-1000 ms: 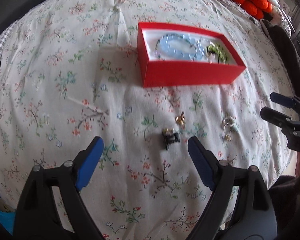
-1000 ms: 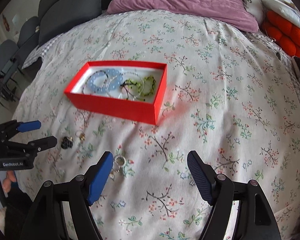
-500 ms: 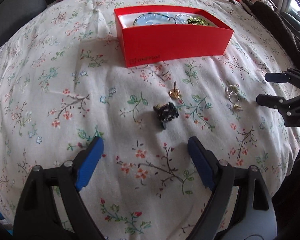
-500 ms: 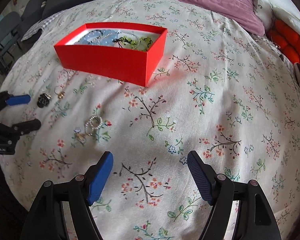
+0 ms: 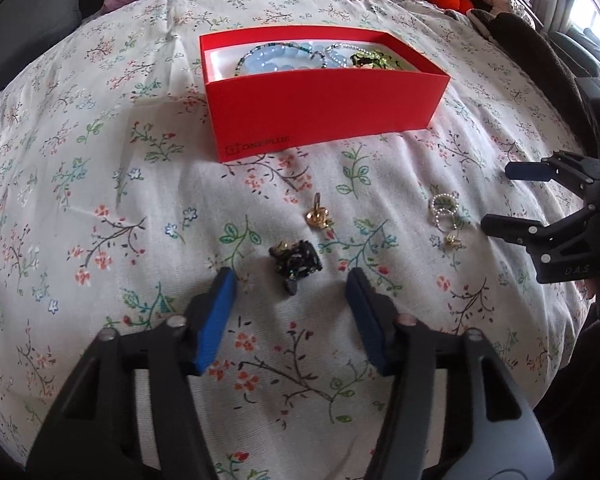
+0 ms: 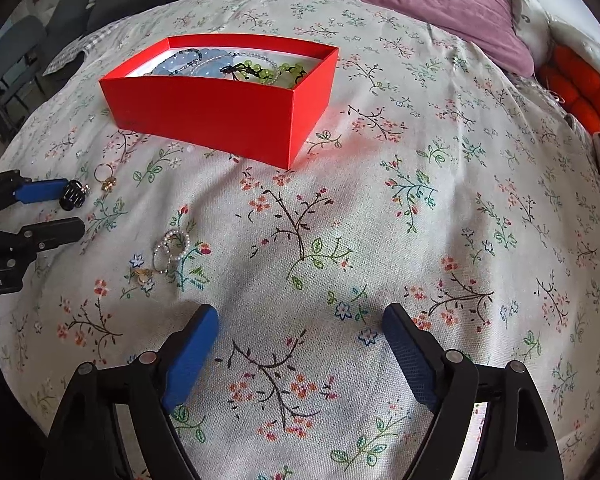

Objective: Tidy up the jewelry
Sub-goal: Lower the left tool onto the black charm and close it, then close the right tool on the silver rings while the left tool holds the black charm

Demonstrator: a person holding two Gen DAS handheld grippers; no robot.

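Note:
A red box [image 5: 324,108] [image 6: 228,108] on the floral bedspread holds blue and green bead bracelets [image 5: 280,58] [image 6: 256,68]. In front of it lie a black sparkly ornament [image 5: 296,262] [image 6: 73,195], a gold ring [image 5: 318,214] [image 6: 107,180], pearl rings [image 5: 443,210] [image 6: 172,250] and a small gold piece [image 5: 453,239] [image 6: 142,276]. My left gripper [image 5: 292,280] [image 6: 66,208] is closing, its blue pads either side of the black ornament's near tip, not pressing it. My right gripper [image 6: 300,320] [image 5: 500,196] is opening over bare cloth, right of the pearl rings.
A mauve pillow [image 6: 400,4] and an orange cushion [image 6: 580,88] lie at the bed's far side. Dark chairs [image 6: 16,52] stand beyond the left edge. A dark garment [image 5: 540,52] lies at the right edge.
Both grippers have sunk toward the bedspread. The left one has come up to the black ornament and its jaws have narrowed. The right one's jaws have spread slightly.

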